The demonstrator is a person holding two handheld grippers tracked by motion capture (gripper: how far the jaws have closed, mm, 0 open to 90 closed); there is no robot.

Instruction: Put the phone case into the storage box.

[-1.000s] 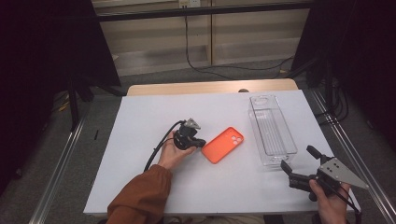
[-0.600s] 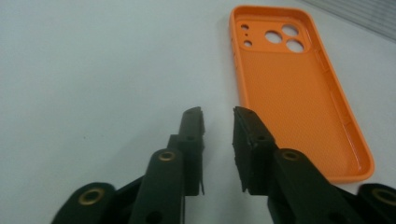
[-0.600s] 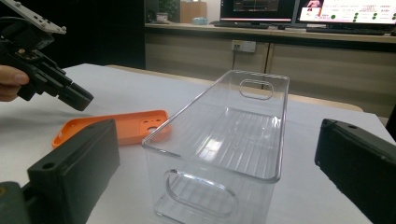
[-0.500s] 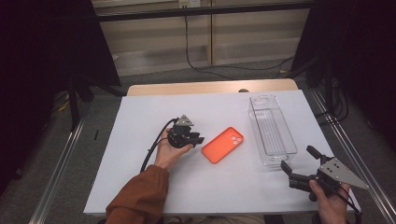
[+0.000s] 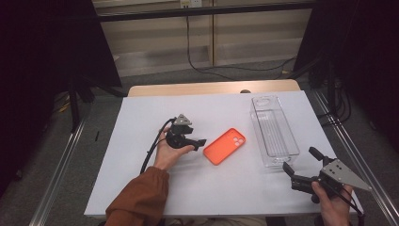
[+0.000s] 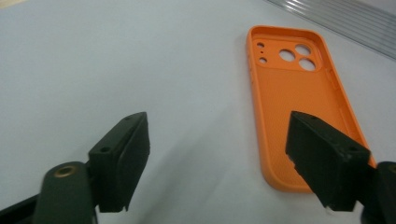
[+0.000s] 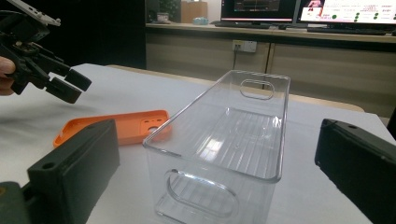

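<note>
Both grippers spread wide beside orange phone case (image 5: 225, 146), clear bin (image 5: 274, 132).

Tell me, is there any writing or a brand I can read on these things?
None can be read.
Orange phone case: plain, no logo or lettering.
Clear plastic bin: no label.
Monitors behind the table: they show text and coloured dots, too small and blurred to read.
</note>
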